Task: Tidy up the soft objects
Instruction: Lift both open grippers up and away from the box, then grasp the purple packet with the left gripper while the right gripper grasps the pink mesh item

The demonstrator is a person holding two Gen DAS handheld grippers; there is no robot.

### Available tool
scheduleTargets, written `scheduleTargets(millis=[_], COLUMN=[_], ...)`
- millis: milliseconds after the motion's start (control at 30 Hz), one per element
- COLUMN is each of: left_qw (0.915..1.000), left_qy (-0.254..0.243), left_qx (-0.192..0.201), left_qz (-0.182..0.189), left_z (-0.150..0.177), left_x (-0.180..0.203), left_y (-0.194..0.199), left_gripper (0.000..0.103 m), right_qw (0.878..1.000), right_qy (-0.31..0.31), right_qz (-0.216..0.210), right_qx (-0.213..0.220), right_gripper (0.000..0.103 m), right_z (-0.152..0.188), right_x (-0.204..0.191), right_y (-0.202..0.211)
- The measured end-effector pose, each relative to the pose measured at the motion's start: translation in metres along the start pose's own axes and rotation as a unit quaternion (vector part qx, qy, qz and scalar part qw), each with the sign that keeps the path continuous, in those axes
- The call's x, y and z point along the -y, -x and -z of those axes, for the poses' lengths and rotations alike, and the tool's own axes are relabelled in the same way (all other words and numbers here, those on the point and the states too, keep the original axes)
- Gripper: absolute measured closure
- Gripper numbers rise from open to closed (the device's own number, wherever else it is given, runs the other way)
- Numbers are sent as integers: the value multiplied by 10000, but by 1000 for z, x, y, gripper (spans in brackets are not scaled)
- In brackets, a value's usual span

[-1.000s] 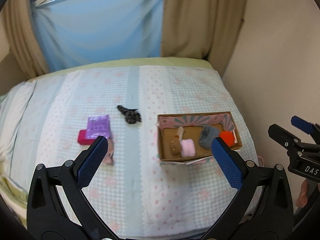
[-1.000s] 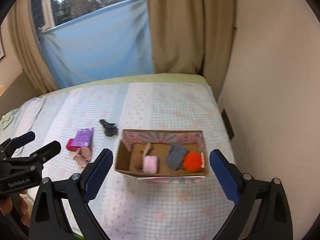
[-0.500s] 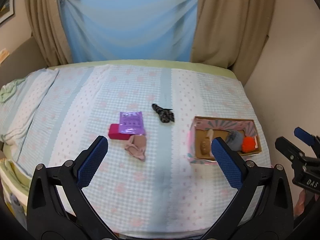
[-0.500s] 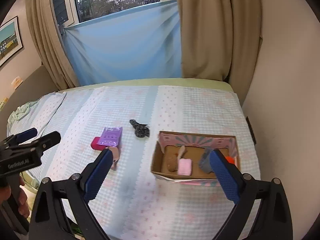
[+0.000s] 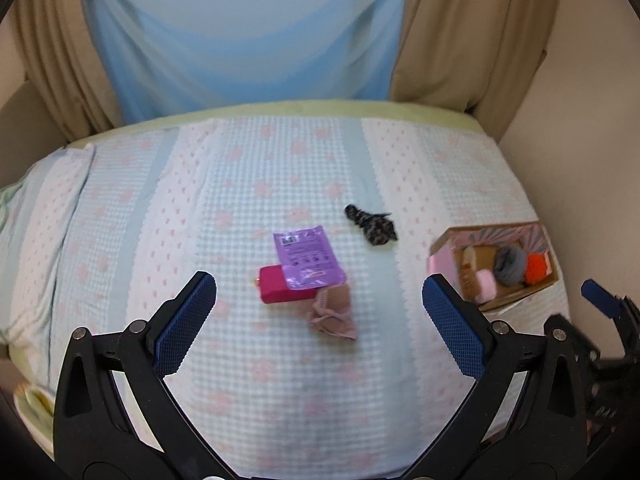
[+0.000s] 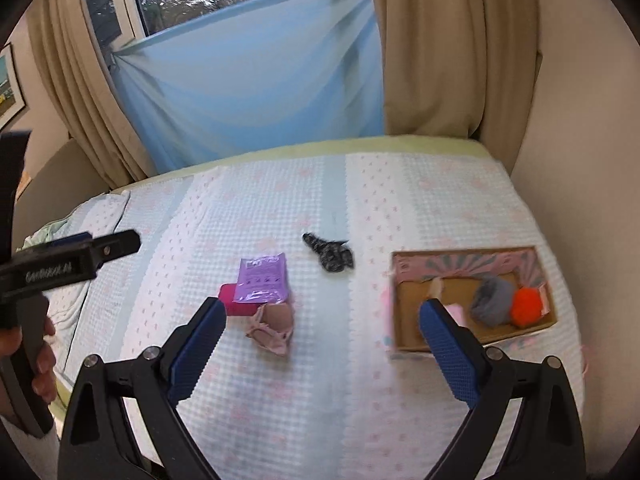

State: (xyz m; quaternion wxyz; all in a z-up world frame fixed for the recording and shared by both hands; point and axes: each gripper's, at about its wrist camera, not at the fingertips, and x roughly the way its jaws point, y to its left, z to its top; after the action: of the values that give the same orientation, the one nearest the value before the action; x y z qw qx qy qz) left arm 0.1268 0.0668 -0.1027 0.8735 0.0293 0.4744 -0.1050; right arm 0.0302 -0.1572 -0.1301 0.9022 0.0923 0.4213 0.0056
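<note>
1. My left gripper (image 5: 320,306) has its jaws spread wide with nothing between them; my right gripper (image 6: 322,328) is likewise wide apart and empty. Both hang above the bedspread (image 5: 240,184).
2. In the left wrist view, the loose pile sits between and just beyond the blue pads: a purple packet (image 5: 307,257) overlapping a magenta block (image 5: 276,290), with a pink folded cloth (image 5: 334,312) touching both at their near edge.
3. A dark patterned scrunchie (image 5: 372,226) lies beyond, apart from the pile, its long axis running left-far to right-near.
4. The packet's long axis points away from me, tilted slightly left; its print is too small to read.
5. The cardboard box (image 6: 404,304) sits to the right, holding a grey piece (image 6: 490,300), an orange pom (image 6: 526,306) and a pale pink piece (image 5: 486,284).
6. On the left gripper's body, seen from the right wrist, the lettering is blurred; I cannot read it reliably.
</note>
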Motion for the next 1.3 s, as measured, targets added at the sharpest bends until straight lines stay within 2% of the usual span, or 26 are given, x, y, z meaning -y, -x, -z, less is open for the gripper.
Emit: scheduleTargets(millis=[167, 400, 667, 833, 1133, 1267, 1300], left_qw=[9983, 9911, 9770, 9687, 9579, 9554, 9543], left_qy=[-114, -42, -53, -61, -178, -34, 10], left_qx=[-544, -1285, -2109, -2472, -2866, -2953, -2988], left_qz=[188, 339, 301, 223, -3, -69, -65], left_z=[-20, -34, -31, -18, 6, 14, 16], left_x=[-33, -47, -37, -26, -10, -12, -13], left_y=[-69, -174, -300, -363, -422, -437, -440], left_gripper=[0, 0, 0, 0, 0, 1, 8], right_qw=[9994, 9957, 9852, 9716, 9481, 9432, 9419], right_qy=[-123, 39, 749, 1445, 2324, 2427, 2455], right_qz=[-31, -312, -783, -1137, -1563, -1725, -1770], right_qx=[-321, -870, -1328, -1489, -1505, -1471, -1455], right_gripper=[7, 6, 6, 6, 6, 9, 14], right_z=[12, 32, 59, 79, 99, 99, 100], right_x=[-30, -52, -61, -67, -70, -69, -70], right_y=[-54, -145, -235, -284, -334, -348, -350])
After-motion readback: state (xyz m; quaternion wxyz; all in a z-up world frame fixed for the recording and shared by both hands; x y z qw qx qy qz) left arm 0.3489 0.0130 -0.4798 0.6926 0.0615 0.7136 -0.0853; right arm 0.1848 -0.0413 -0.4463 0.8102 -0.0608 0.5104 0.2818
